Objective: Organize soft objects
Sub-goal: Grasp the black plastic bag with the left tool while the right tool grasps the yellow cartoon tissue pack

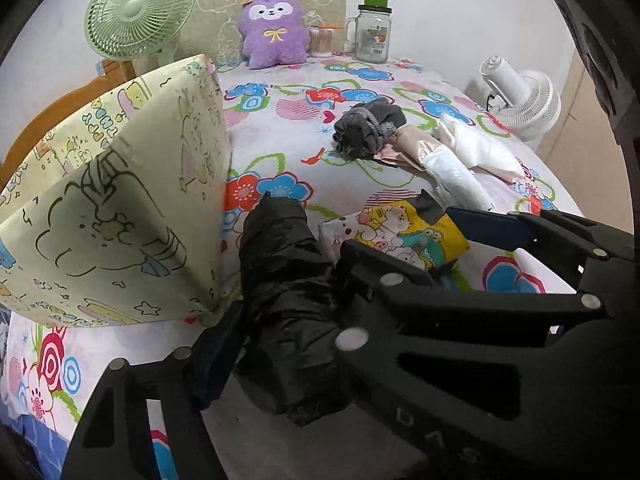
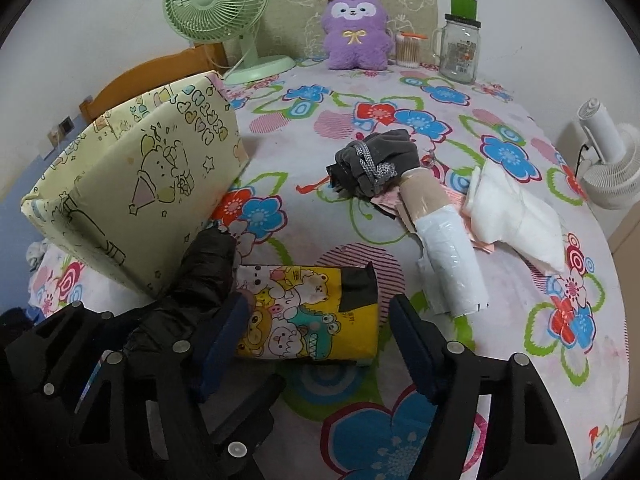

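A black crinkled plastic bundle [image 1: 280, 300] lies on the flowered bedsheet beside the yellow cartoon storage box [image 1: 120, 200]. My left gripper [image 1: 288, 280] straddles the bundle, and both pads touch its sides. To the right of the bundle lies a yellow cartoon tissue pack [image 2: 308, 316]. My right gripper [image 2: 318, 300] stands open around the pack, with a gap showing at its right pad. Farther back lie a grey cloth bundle with a cord [image 2: 376, 160], a roll of white bags on a cardboard tube [image 2: 444, 248] and a folded white cloth [image 2: 516, 220].
A purple plush toy [image 2: 356, 30], a cotton-swab tub [image 2: 408, 50] and a glass jar [image 2: 460, 52] stand along the back wall. A green fan [image 2: 218, 4] stands at the back left, behind the box. A white fan [image 2: 608, 160] sits at the bed's right edge.
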`<state>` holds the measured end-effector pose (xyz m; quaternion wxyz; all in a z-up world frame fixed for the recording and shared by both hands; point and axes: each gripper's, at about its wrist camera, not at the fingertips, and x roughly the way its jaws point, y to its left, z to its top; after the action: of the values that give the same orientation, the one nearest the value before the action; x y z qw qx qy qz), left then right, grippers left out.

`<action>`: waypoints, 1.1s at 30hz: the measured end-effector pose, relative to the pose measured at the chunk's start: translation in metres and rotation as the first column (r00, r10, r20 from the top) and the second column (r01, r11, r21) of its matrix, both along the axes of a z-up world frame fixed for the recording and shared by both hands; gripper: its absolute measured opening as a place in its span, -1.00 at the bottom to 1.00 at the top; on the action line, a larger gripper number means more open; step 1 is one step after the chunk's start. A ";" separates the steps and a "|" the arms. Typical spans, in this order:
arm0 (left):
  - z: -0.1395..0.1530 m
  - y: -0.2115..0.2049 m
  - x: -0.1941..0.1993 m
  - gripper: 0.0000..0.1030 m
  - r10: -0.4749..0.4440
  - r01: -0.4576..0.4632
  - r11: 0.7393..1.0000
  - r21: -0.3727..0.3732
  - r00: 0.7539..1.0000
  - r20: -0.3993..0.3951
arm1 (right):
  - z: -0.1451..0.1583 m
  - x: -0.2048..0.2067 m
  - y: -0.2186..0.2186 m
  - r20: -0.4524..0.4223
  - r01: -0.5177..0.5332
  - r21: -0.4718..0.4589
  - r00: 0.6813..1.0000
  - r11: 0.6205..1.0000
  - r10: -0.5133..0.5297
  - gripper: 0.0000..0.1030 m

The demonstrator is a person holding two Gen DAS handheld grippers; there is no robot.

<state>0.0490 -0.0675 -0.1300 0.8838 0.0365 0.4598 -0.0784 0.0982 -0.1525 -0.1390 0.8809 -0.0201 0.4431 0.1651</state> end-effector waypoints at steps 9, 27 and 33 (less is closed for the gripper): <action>0.004 -0.016 0.000 -0.02 -0.041 0.041 0.999 0.025 0.999 0.009 | 0.002 -0.002 -0.024 0.007 0.075 0.002 0.997 0.997 -0.075 0.31; 0.001 -0.024 0.024 -0.29 -0.065 0.065 0.998 0.007 0.998 0.016 | 0.005 0.006 -0.039 0.024 0.137 -0.025 0.990 0.990 -0.137 0.66; 0.001 -0.022 0.025 -0.29 -0.061 0.061 0.998 0.002 0.998 0.014 | -0.003 0.011 -0.038 -0.006 0.157 -0.029 0.988 0.987 -0.157 0.66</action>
<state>0.0740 -0.0893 -0.1285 0.8841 0.0517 0.4524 -0.1050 0.1096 -0.1906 -0.1422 0.8889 0.0031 0.4494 0.0889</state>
